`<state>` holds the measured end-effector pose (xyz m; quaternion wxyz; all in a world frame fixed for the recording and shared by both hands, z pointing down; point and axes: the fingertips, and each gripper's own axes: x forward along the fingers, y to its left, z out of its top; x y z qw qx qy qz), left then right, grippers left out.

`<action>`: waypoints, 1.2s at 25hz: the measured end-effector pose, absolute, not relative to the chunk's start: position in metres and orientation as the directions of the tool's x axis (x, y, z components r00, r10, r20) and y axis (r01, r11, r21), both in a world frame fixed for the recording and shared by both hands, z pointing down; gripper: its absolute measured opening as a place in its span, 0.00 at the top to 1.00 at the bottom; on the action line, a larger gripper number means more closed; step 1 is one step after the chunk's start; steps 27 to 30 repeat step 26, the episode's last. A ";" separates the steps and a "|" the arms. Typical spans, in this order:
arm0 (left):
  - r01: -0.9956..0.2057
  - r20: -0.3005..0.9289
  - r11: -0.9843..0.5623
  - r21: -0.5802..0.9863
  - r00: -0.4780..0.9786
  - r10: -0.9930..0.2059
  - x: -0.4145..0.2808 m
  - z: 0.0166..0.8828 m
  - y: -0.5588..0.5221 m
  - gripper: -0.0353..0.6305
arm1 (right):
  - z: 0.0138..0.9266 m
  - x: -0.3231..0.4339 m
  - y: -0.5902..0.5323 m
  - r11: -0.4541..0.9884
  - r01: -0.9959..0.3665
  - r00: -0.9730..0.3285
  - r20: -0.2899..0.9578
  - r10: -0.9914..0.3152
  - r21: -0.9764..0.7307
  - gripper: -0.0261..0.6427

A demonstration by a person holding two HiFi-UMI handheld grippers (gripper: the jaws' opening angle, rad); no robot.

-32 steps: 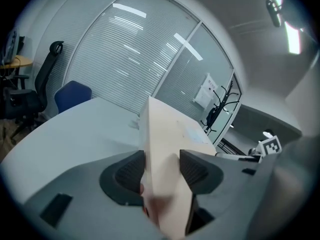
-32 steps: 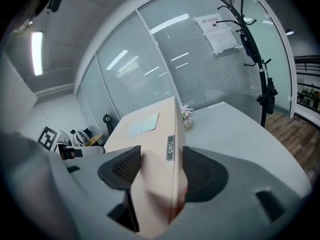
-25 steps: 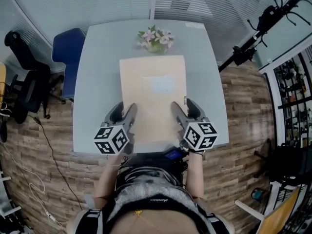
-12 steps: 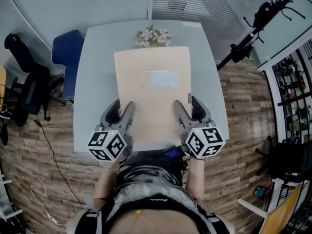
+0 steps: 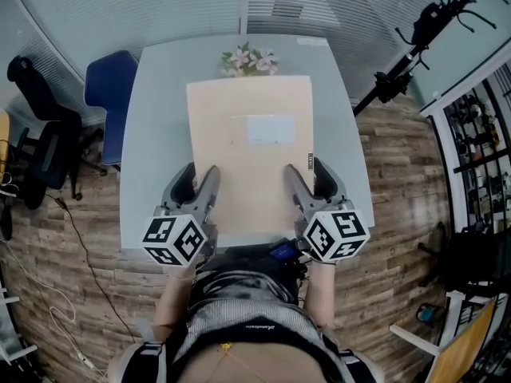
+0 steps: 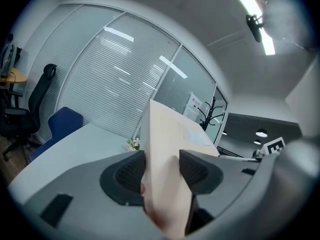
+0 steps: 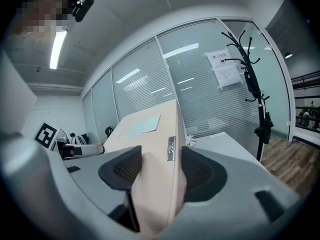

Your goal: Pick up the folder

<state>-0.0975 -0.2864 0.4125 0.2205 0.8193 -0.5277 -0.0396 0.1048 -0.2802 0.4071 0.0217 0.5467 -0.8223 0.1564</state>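
Head view looks down at a thick beige cardboard folder [image 5: 251, 150] held out flat over a pale grey table [image 5: 156, 134]. A white paper label [image 5: 270, 128] is stuck on top of the folder. The left gripper [image 5: 200, 178] and the right gripper [image 5: 305, 174] each hold 1 side of the folder, close to the end nearest the person.

Left gripper view shows the left gripper [image 6: 162, 170] with its 2 jaws spread wide. Both dark pads press on the folder [image 6: 167, 149], 1 on each face. The folder fills the gap between the jaws and sticks out past their tips, up off the table [image 6: 75, 149].

Right gripper view shows the same for the right gripper [image 7: 160, 171]. Its 2 jaws are wide and pinch the folder [image 7: 150, 149] between the pads. A small grey tag [image 7: 171, 149] on the folder's thin edge sits just past the pad tips.

Far beyond the jaws, a bunch of pink and white flowers [image 5: 251, 58] sits at the far end of the table. The folder's far edge hides part of it. A blue chair [image 5: 108, 86] stands off to the left of the left gripper's jaws.
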 end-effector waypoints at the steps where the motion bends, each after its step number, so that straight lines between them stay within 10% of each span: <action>1: -0.848 0.167 -0.347 0.402 0.440 -0.882 -0.097 0.412 -0.286 0.63 | 0.407 0.105 -0.280 0.352 -0.906 -0.400 0.206 -0.893 -0.233 0.58; 30: -0.853 0.180 -0.337 0.398 0.433 -0.883 -0.097 0.417 -0.285 0.63 | 0.412 0.105 -0.276 0.337 -0.916 -0.384 0.227 -0.895 -0.220 0.59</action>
